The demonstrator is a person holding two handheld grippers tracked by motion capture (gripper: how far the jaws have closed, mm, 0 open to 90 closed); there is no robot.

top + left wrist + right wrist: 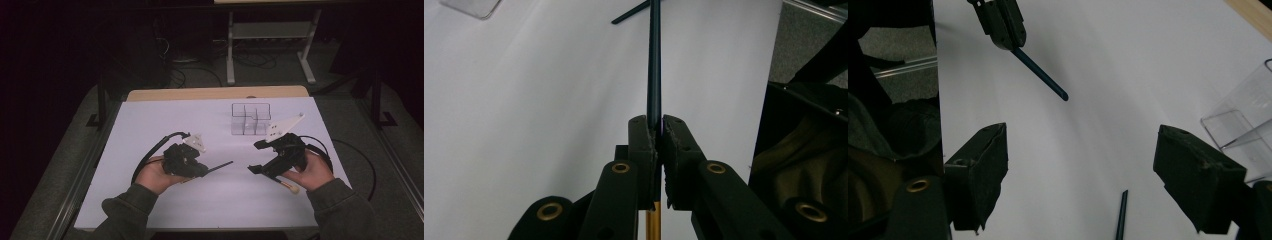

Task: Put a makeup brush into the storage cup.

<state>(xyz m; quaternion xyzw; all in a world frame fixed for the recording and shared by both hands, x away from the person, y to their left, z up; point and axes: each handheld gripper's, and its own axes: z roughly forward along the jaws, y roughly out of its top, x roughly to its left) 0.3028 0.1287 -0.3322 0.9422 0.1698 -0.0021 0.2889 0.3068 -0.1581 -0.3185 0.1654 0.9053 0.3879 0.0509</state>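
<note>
Item one, low in the high view: a stick with a pale knob end (288, 186) lying on the white table (150, 135) at lower right, just beside the person's right hand; the right gripper view shows a dark thin tip (1121, 215) at its bottom edge between the jaws, and whether it is the same stick cannot be told. Item two: the right gripper (259, 157), right of centre, jaws spread wide with nothing pressed between the pads; no earlier state noted. Item three: the left gripper (204, 171), left of centre, jaws narrow and clamped on a thin dark pencil-like rod (220, 166) that points toward the right of the frame; the left gripper view shows its dark blue shaft (654, 65) running up from the pads and a golden part below them. Item four, farthest: a clear plastic compartment organizer (250, 119), upper centre, well apart from both grippers, its cells apparently empty. No labels, brands or legible writing on any item.
</note>
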